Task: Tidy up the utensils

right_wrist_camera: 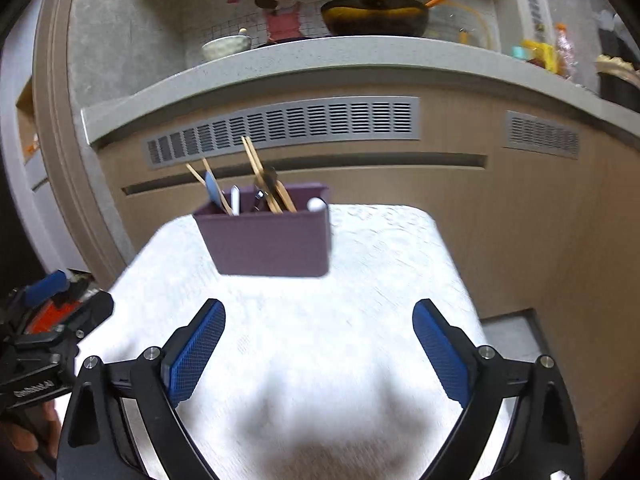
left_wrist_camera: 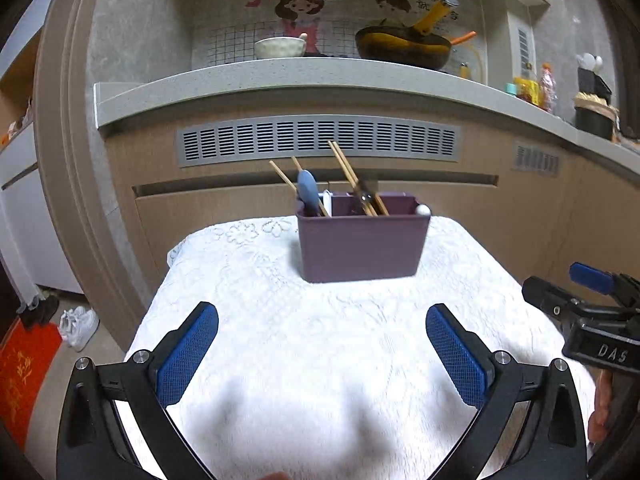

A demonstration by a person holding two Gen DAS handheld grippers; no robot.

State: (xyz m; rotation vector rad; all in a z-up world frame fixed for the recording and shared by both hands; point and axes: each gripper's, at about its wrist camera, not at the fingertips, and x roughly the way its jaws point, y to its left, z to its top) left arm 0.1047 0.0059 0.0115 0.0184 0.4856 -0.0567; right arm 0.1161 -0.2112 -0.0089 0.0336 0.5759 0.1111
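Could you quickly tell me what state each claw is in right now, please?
Left claw: open, holding nothing.
Right claw: open, holding nothing.

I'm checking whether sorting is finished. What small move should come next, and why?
Probably hold both hands back. The left gripper and right gripper are open and empty, the white lace tablecloth shows no loose utensils, and the wooden chopsticks already stand in the purple plastic holder.

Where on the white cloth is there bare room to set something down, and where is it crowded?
The cloth-covered table is bare between the purple utensil holder and both open tools, left tool and right tool. Narrower free strips flank the holder on both sides. Crowded: inside the holder, packed with chopsticks and a blue spoon.
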